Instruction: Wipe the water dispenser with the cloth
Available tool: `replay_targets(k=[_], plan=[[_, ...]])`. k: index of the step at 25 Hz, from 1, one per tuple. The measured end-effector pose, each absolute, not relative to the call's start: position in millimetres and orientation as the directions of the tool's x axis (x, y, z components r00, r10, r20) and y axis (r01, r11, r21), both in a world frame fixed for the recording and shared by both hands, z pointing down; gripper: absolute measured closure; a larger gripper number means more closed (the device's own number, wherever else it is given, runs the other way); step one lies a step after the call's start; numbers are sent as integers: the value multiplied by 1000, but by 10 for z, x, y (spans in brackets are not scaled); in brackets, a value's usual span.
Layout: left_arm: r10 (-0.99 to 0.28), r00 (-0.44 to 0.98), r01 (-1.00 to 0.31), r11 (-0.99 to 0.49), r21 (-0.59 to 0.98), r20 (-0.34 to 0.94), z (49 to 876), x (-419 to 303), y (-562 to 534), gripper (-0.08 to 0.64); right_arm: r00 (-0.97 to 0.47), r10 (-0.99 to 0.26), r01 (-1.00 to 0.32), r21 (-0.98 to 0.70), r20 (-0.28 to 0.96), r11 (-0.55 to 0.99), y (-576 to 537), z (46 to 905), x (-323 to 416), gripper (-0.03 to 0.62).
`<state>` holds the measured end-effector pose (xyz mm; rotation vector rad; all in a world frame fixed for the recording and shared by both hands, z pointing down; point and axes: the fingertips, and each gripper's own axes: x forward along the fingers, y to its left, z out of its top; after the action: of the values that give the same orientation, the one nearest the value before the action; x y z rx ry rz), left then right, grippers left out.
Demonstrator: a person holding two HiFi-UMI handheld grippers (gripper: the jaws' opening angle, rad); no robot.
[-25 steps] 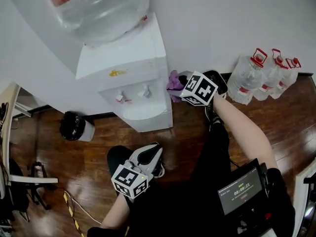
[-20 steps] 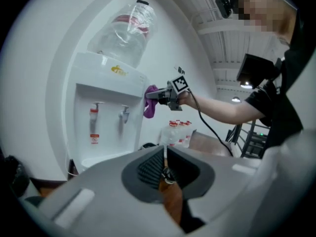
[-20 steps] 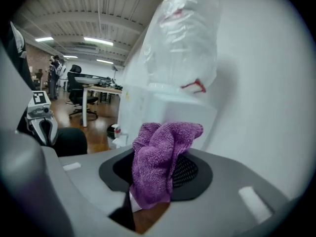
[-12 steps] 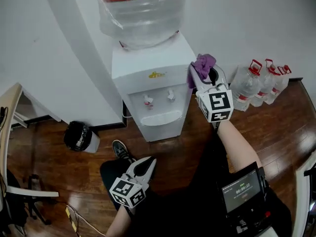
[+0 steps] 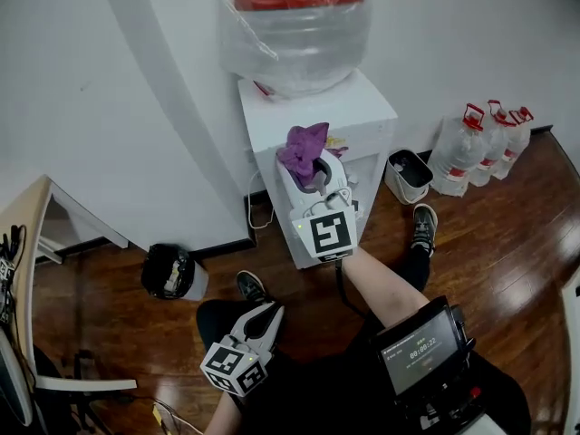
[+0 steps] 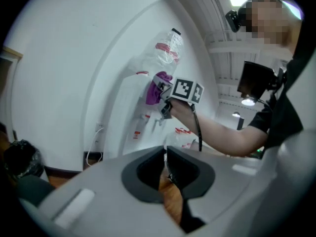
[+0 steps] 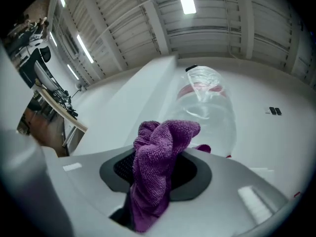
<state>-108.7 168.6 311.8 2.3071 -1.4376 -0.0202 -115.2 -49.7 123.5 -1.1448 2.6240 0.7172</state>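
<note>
Two grippers show in the head view, and only the right one carries anything. Right gripper (image 5: 314,172) is raised in front of the dispenser (image 5: 367,116), its jaws closing on the purple cloth (image 5: 304,145), which is bunched between the pads and sticks out past the tips in a crumpled tuft. From its own view the cloth fills the gap between the jaws, with a tail hanging down below them, and the clear bottle (image 7: 205,107) rises behind it. The cloth sits at the dispenser's upper front edge, below the bottle and above the taps; from the left gripper view it looks pressed to the white front panel, though I cannot tell if it truly touches. Left gripper (image 5: 270,310) hangs low and well apart from the dispenser, near the person's legs, with its jaws pressed together and nothing between them. The dispenser stands against a white wall on a wood floor (image 5: 507,234). Three small jugs (image 5: 480,143) with red caps stand by the wall to the right, and a white bucket (image 5: 407,176) sits between them and the dispenser. A black bin (image 5: 170,271) rests on the floor to the left. A lit screen (image 5: 421,353) is strapped to the person's front near the right forearm.
</note>
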Motion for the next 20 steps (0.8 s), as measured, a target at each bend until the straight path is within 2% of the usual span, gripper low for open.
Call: replay_targets(k=[6, 9, 13, 18, 20], plan=[[-840, 499, -844, -414, 341, 214, 2975, -1493, 1500, 522, -759, -584, -646, 452, -288, 615, -285, 1401, -1665, 445], [-809, 552, -814, -469, 343, 203, 2937, -1451, 1326, 522, -755, -571, -652, 455, -322, 606, -347, 1317, -1543, 445], [-762, 627, -760, -554, 339, 161, 2853, -1305, 1124, 522, -610, -673, -791, 279, -419, 544, -695, 1120, -777, 445], [-726, 674, -718, -597, 358, 139, 2839, -1209, 919, 522, -384, -849, -923, 141, -362, 358, -1317, 1258, 554, 445], [-717, 683, -709, -602, 366, 143, 2806, -1143, 850, 522, -336, -891, -942, 114, -306, 316, -1511, 1396, 828, 443]])
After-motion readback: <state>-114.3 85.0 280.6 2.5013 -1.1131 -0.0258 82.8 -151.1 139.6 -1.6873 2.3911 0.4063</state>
